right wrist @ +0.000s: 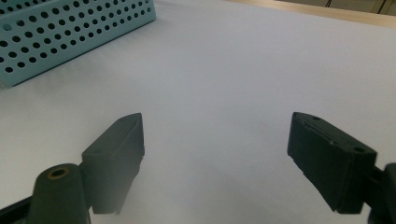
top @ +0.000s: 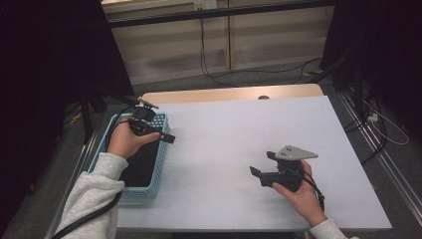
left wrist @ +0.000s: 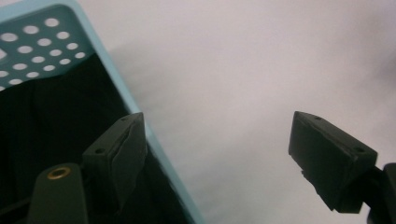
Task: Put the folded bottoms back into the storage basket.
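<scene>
Basket (top: pixel 149 191): light blue, perforated walls, standing at the left edge of the table, partly overhanging the white sheet's left border. In the high view its near left part is covered by the person's left forearm and sleeve.
Basket interior (top: pixel 142 162): dark. Whether this is a black item lying inside or plain shadow cannot be told; in the left gripper view it reads as a featureless black area.
Left gripper (top: pixel 166 138): held above the basket's far right corner, jaw tips reaching past the rim toward the table. Jaws stand wide apart with nothing between them. In the left gripper view one jaw hangs over the basket rim (left wrist: pixel 140 116), the other over bare white surface.
Left hand (top: pixel 127 142): wrapped round the gripper body, hiding most of it; cable trails back along the sleeve.
Right gripper (top: pixel 255 172): near the right front of the table, well apart from the basket, pointing left toward it. Jaws stand wide apart, nothing between them. Grey three-cornered plate on top.
Right hand (top: pixel 298 194): grips the body from below; wrist cut off by the picture's lower edge.
Table (top: pixel 239 129): white sheet over a wooden top, a strip of wood showing at the far edge.
Basket, right gripper view (right wrist: pixel 70 32): cut off by the upper left corner; contents not visible.
Surroundings: dark on both sides, details hard to make out.
</scene>
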Action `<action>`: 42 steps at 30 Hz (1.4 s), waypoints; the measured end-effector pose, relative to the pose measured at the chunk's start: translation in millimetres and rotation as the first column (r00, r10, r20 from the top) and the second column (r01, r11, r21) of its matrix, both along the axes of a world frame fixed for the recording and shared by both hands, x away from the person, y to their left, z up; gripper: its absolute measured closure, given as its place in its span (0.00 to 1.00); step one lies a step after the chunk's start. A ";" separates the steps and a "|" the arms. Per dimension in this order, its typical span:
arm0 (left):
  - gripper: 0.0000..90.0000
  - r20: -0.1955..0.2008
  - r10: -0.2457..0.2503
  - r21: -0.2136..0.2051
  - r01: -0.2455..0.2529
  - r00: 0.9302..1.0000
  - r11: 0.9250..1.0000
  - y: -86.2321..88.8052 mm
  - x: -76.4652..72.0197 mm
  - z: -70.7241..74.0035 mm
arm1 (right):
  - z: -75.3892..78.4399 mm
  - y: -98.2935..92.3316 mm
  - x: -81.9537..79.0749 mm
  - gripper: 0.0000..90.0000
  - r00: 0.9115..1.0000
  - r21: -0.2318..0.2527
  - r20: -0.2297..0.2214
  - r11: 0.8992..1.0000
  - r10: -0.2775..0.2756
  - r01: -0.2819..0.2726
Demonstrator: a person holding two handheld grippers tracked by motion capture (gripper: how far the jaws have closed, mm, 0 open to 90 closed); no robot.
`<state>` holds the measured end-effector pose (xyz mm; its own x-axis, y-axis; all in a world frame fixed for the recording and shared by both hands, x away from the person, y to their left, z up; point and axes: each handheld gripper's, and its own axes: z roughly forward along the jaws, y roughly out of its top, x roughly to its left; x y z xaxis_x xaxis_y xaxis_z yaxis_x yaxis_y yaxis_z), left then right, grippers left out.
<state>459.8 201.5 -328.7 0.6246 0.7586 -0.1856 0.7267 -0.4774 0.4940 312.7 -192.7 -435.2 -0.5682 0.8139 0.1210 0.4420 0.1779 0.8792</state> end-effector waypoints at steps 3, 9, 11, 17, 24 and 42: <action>0.21 0.000 -0.015 -0.007 0.015 1.000 1.000 -4.7 -2.4 -2.0 | -0.8 -3.8 -0.4 0.20 1.000 -0.004 -0.006 1.000 -0.002 0.002; 0.21 0.004 -0.043 -0.022 0.043 0.999 0.999 -14.5 -7.8 -5.8 | -2.3 -13.4 -2.8 0.19 1.000 -0.005 -0.023 1.000 -0.005 0.005; 0.21 0.008 -0.056 -0.029 0.056 0.998 0.998 -17.6 -10.0 -6.7 | -3.2 -16.4 -3.5 0.19 1.000 -0.008 -0.026 1.000 -0.008 0.008; 0.20 0.010 -0.079 -0.052 0.080 0.997 0.995 -25.9 -16.2 -13.1 | -4.4 -26.8 -6.8 0.19 0.999 -0.005 -0.039 1.000 -0.013 0.013; 0.20 0.014 -0.127 -0.061 0.127 0.992 0.990 -35.1 -24.0 -18.9 | -4.2 -36.9 -11.3 0.19 0.999 -0.008 -0.044 1.000 -0.017 0.016; 0.19 0.037 -0.176 -0.136 0.180 0.984 0.974 -51.0 -52.8 -39.2 | -4.4 -57.4 -23.8 0.18 0.998 -0.013 -0.054 1.000 -0.029 0.028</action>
